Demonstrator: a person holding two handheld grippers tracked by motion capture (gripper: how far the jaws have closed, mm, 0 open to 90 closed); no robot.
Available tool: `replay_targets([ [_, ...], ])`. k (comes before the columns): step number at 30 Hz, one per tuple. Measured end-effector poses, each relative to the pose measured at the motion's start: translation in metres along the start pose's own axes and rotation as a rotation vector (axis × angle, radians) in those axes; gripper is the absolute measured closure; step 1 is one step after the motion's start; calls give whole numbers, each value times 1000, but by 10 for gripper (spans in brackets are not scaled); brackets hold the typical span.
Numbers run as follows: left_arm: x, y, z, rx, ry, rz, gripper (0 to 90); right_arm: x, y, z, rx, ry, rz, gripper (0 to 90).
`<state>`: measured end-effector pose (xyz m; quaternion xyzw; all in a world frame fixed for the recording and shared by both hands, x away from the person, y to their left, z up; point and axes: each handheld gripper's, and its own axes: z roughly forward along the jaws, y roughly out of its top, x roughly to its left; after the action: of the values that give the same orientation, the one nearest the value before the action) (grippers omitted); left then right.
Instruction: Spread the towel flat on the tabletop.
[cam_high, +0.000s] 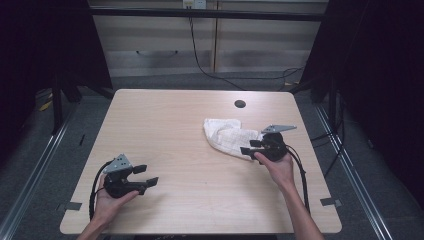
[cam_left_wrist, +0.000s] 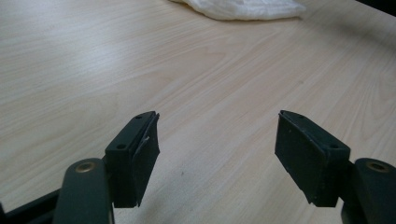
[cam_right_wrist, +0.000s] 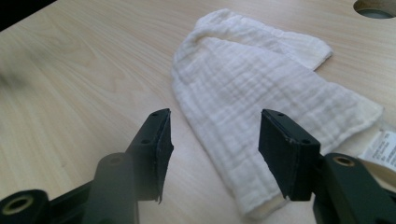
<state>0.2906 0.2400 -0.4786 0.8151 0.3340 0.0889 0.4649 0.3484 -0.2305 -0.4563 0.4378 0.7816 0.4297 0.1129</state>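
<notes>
A white folded cloth (cam_high: 226, 135) lies flat on the right half of the wooden table (cam_high: 175, 125). My right gripper (cam_high: 248, 147) is at the cloth's near right end, held by a hand and pointing left. In the right gripper view its jaws (cam_right_wrist: 215, 140) stand open over the cloth (cam_right_wrist: 252, 102), with the pads apart from the fabric. A white label (cam_right_wrist: 380, 148) sticks out at the cloth's edge. My left gripper (cam_high: 147, 175) rests in a hand at the near left, open over bare wood (cam_left_wrist: 217, 140), with the cloth (cam_left_wrist: 243, 8) far off.
A round cable hole (cam_high: 240, 104) sits in the table behind the cloth. Pale cabinets (cam_high: 160, 45) and a black cable (cam_high: 200, 65) lie beyond the far edge. Dark curtains flank both sides.
</notes>
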Motion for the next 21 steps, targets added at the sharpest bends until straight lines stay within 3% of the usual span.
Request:
replay_targets([
  [4, 0, 0, 2, 2, 1, -4, 305, -7, 7, 10, 40, -18, -4, 443],
  [6, 1, 1, 3, 2, 4, -6, 305, -15, 12, 20, 60, -15, 8, 428],
  [9, 2, 1, 3, 8, -4, -12, 306, -27, 16, 26, 47, -3, 43, 411],
  [11, 3, 1, 4, 6, -12, -15, 306, -31, 19, 32, 81, -17, 40, 397],
  [18, 3, 2, 4, 9, -7, -15, 294, -38, 24, 48, 110, -42, 50, 384],
  [21, 3, 2, 4, 9, 12, -16, 283, -41, 19, 62, 153, -48, 58, 358],
])
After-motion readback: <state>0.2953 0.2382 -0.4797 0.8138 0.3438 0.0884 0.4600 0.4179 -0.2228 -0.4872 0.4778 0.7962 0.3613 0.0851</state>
